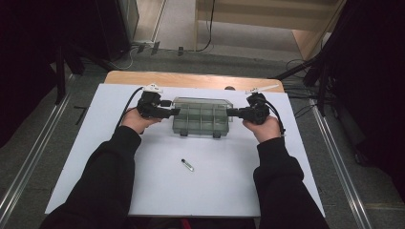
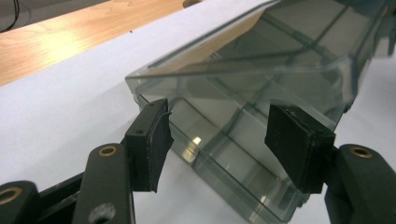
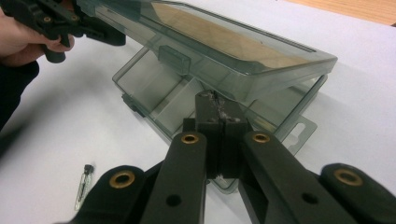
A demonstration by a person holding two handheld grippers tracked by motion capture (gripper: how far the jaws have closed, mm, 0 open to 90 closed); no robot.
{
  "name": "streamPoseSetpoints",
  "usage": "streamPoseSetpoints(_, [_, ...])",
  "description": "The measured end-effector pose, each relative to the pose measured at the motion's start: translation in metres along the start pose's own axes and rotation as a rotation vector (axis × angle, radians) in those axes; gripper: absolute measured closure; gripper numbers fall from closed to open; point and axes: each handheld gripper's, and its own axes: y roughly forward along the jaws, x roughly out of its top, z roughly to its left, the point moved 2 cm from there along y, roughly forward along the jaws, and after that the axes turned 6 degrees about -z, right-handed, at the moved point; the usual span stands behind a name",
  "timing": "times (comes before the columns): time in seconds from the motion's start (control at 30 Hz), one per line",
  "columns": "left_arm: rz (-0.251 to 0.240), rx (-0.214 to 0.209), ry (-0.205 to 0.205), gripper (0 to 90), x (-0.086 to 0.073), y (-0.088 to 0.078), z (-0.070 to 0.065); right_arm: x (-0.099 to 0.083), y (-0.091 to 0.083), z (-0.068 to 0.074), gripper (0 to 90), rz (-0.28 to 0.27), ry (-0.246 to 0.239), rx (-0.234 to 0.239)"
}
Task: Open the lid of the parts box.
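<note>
Your smoky clear plastic compartment box (image 1: pixel 202 117) sits on the white table (image 1: pixel 95 157) between both sets of fingers, lid tilted half up over the dividers. Your left gripper (image 2: pixel 217 140) fingers stand wide, box end between them, pads not pressing. Your right gripper (image 3: pixel 219 135) fingers are pinched together at the box's near wall. A small glass vial (image 1: pixel 187 165) lies well clear, nearer you.

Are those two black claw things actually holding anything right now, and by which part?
The right hand-held gripper is shut on the clear plastic organizer box, pinching its end wall. The left hand-held gripper is open around the other end, gripping nothing.
</note>
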Motion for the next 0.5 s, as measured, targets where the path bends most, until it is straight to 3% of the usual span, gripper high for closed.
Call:
streamPoseSetpoints(0.23, [-0.020,0.014,-0.009,48.7,0.0072,-0.0006,0.0006,-0.0014,-0.0002,-0.0011,90.0,0.000,-0.001,0.005])
streamPoseSetpoints(0.5, [-0.012,0.018,-0.004,52.4,0.0100,-0.0013,-0.0018,-0.0073,-0.0035,-0.0040,81.9,-0.009,-0.019,0.004])
